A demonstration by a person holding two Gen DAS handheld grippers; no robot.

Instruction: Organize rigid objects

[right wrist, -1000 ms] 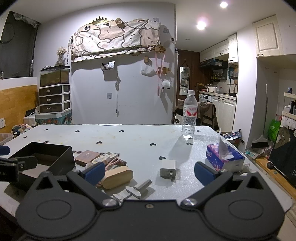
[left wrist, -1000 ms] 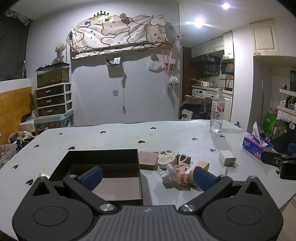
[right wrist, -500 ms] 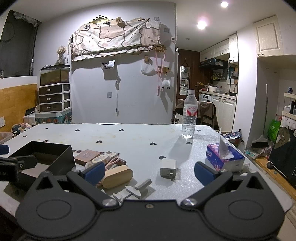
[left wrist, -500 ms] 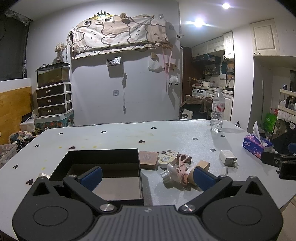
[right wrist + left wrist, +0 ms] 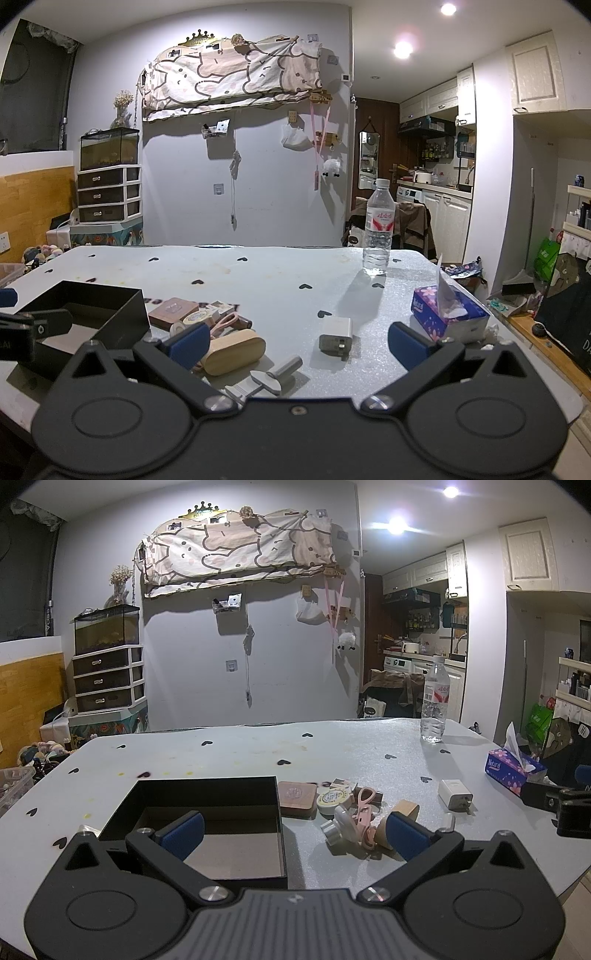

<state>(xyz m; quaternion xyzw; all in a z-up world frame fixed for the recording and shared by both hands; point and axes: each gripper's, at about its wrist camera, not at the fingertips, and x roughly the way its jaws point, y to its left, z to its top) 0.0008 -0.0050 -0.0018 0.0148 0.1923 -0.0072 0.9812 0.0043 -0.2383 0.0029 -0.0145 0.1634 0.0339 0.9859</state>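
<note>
With both tongs, left (image 5: 293,829) and right (image 5: 295,341), spread apart and empty, a careless reach into the crowded pile just ahead risks knocking the rounded pale wooden block (image 5: 234,350) off the grey heart-dotted surface (image 5: 280,273) rather than into the open black box (image 5: 207,812).

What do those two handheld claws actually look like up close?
Both look alike: a matte black plastic body with two round raised discs, a ribbed grey strip between them, silver screw heads, and two angled black arms ending in blue pads. That goes for the left claw and the right claw. No cables, sleeves or hands are visible.
</note>
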